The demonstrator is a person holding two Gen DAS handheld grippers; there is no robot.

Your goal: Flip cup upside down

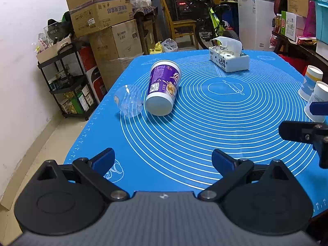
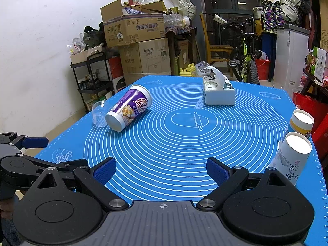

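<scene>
A purple-and-white paper cup (image 1: 163, 87) lies on its side on the blue mat (image 1: 205, 135), its white base toward me; it also shows in the right wrist view (image 2: 128, 110). A clear plastic cup (image 1: 129, 100) lies on its side just left of it, also seen in the right wrist view (image 2: 98, 114). Two paper cups stand bottom-up at the mat's right edge, the near one (image 2: 292, 155) and the far one (image 2: 301, 124). My left gripper (image 1: 163, 161) is open and empty above the mat's near part. My right gripper (image 2: 161, 171) is open and empty, left of the near cup.
A tissue box (image 2: 218, 91) sits at the far middle of the mat. Stacked cardboard boxes (image 2: 139, 47), a black shelf cart (image 2: 92, 78), a bicycle (image 2: 244, 57) and a chair stand beyond the table. The white wall is at the left.
</scene>
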